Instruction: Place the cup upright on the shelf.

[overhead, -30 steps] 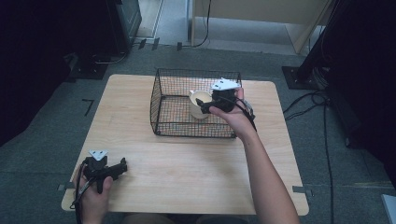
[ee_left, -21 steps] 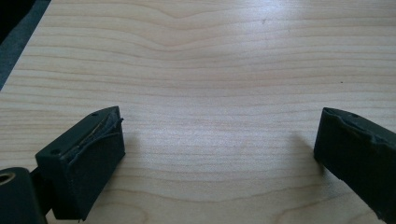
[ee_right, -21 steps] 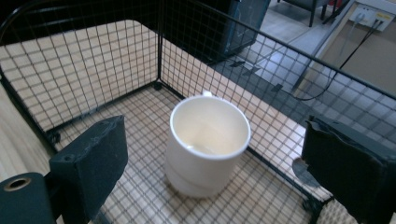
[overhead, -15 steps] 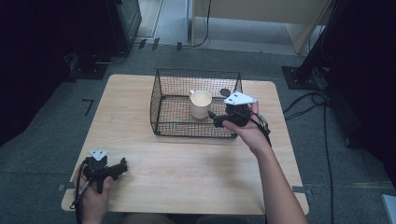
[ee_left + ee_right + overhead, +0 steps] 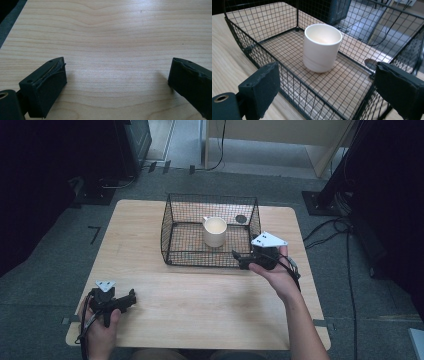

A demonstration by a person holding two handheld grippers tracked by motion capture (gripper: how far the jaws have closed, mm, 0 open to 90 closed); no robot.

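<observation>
A cream ceramic mug (image 5: 214,231) stands upright inside the black wire mesh basket (image 5: 172,222) on the light wooden table (image 5: 200,295). The right claw (image 5: 239,258) hangs empty, jaws spread wide, just outside the basket's near wall, mug beyond it. The left claw (image 5: 131,298) rests spread apart on the table's near-left corner, well away.
</observation>
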